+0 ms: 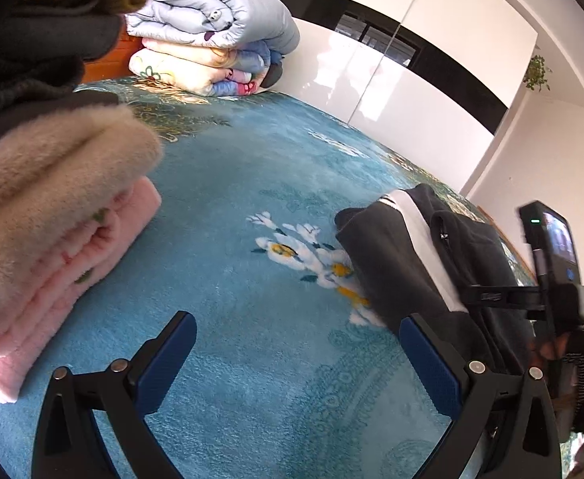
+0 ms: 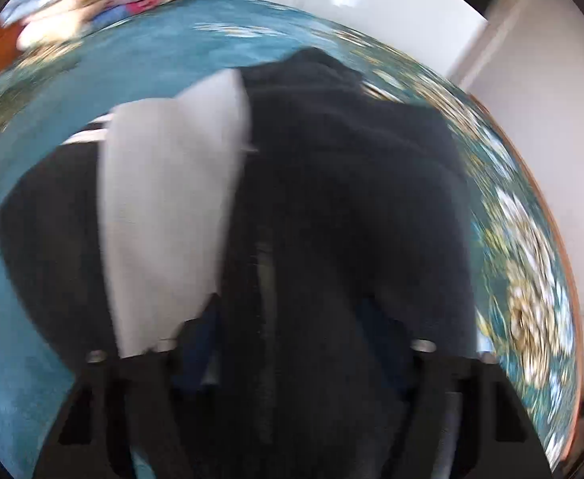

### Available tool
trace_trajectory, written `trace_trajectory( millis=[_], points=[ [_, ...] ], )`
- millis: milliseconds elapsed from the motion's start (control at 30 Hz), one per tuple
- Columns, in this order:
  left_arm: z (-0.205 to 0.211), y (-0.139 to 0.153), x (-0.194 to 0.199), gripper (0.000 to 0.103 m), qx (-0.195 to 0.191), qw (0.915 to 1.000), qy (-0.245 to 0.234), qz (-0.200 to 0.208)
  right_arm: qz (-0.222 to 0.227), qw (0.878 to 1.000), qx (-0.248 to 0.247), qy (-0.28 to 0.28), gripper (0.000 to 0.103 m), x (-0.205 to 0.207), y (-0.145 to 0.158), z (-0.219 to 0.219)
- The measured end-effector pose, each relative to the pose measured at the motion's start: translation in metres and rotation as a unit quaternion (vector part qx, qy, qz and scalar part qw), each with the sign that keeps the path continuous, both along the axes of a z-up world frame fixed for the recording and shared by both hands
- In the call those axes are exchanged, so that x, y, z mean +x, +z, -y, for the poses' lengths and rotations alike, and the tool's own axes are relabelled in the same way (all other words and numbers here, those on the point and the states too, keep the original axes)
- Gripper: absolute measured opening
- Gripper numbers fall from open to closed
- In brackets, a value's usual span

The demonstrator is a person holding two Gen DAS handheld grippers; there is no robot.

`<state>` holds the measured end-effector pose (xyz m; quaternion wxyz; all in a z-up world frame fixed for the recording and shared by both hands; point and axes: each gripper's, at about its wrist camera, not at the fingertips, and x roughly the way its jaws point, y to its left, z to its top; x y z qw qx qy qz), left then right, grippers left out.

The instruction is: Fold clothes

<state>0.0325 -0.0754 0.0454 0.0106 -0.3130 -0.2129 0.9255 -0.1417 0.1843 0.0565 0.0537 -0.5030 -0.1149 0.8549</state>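
A black jacket with white panels [image 1: 419, 247] lies bunched on the blue floral bed cover [image 1: 252, 183], to the right in the left wrist view. My left gripper [image 1: 297, 359] is open and empty, low over the cover, left of the jacket. My right gripper [image 1: 551, 287] shows at the far right in that view. In the blurred right wrist view the jacket [image 2: 331, 199] fills the frame and its dark cloth lies between the blue fingers [image 2: 200, 343]. The right gripper [image 2: 295, 343] is shut on that cloth.
A stack of folded clothes stands at the left: pink fleece [image 1: 60, 279], beige fleece [image 1: 44, 175], dark knits above. Folded quilts [image 1: 208, 36] lie at the far end of the bed. White glossy wardrobe doors [image 1: 391, 92] stand beyond the bed.
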Motion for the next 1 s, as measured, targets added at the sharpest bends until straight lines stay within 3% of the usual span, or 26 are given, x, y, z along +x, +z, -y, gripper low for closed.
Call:
trace_trajectory(
  millis=[100,200,367,433,500,567,700,800,867,933,1000],
  points=[
    [-0.013,-0.002,-0.004,0.103,-0.006,0.9996,-0.027,-0.002,0.003,0.997,-0.049,-0.064,0.016,0.018,0.012,-0.051],
    [-0.031,-0.007,-0.010,0.103,-0.002,0.9971,-0.076,0.000,-0.036,0.994,-0.050,-0.086,0.015,0.054,0.037,-0.094],
    [-0.066,-0.007,-0.012,0.103,-0.021,0.9894,-0.143,0.001,-0.101,0.979,-0.101,-0.142,0.015,0.128,0.070,-0.183],
    [-0.080,-0.006,-0.013,0.103,-0.032,0.9873,-0.155,0.014,-0.106,0.970,-0.122,-0.181,0.015,0.146,0.063,-0.219],
    [-0.098,-0.003,-0.010,0.103,-0.004,0.9829,-0.183,0.018,-0.087,0.957,-0.176,-0.213,0.015,0.155,0.040,-0.253],
    [-0.121,-0.001,-0.009,0.103,0.028,0.9717,-0.233,0.028,-0.068,0.939,-0.241,-0.234,0.014,0.164,0.011,-0.276],
    [-0.170,0.004,-0.012,0.103,0.018,0.9611,-0.270,0.055,-0.074,0.923,-0.290,-0.243,0.014,0.166,-0.012,-0.283],
    [-0.201,0.009,-0.017,0.103,0.034,0.9523,-0.295,0.071,-0.086,0.921,-0.306,-0.223,0.016,0.164,-0.014,-0.287],
    [-0.221,0.007,-0.020,0.103,0.055,0.9443,-0.311,0.094,-0.097,0.914,-0.333,-0.211,0.018,0.167,-0.015,-0.298],
    [-0.236,0.004,-0.020,0.103,0.053,0.9422,-0.312,0.111,-0.111,0.910,-0.348,-0.195,0.022,0.173,-0.011,-0.303],
    [-0.246,0.001,-0.018,0.103,0.027,0.9480,-0.293,0.121,-0.123,0.915,-0.341,-0.180,0.034,0.178,-0.004,-0.305]
  ],
)
